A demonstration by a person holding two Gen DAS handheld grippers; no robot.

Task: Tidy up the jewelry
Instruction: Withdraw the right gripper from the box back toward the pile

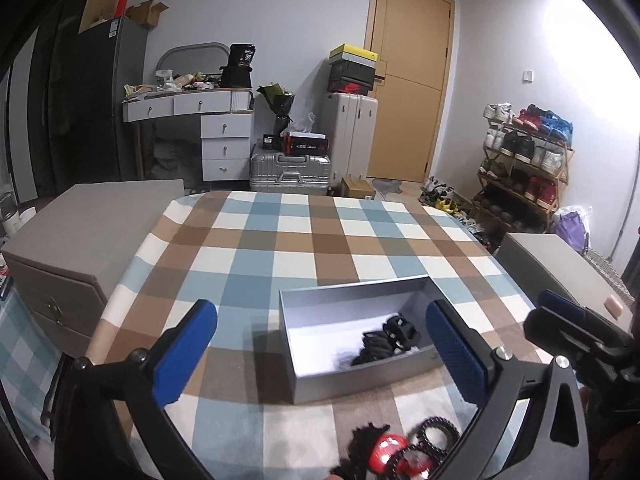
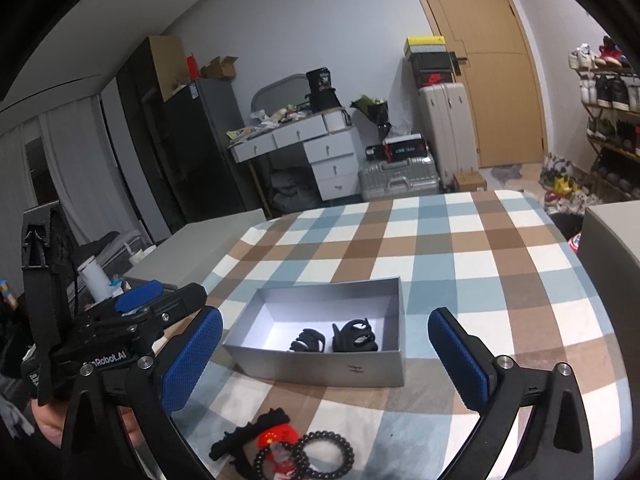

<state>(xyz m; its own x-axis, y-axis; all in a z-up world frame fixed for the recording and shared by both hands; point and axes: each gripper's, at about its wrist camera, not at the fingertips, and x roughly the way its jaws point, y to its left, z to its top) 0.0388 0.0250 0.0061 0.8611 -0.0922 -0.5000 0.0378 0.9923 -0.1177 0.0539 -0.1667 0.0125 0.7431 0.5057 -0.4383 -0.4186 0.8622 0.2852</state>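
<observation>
Both fisheye views bow straight lines toward dark vignetted corners. Strong light glares off the far right wall [image 1: 560,60] in the left wrist view, washing it white; the left side stays dim. The grey box [image 2: 320,344] shows a bright floor and shaded near wall. Focus is fairly sharp.

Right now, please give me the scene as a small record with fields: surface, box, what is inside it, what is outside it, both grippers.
surface: checked cloth
box: grey open box
inside: two black hair clips
outside: black bead bracelets and a red item, near edge
left gripper: open, empty
right gripper: open, empty
</observation>
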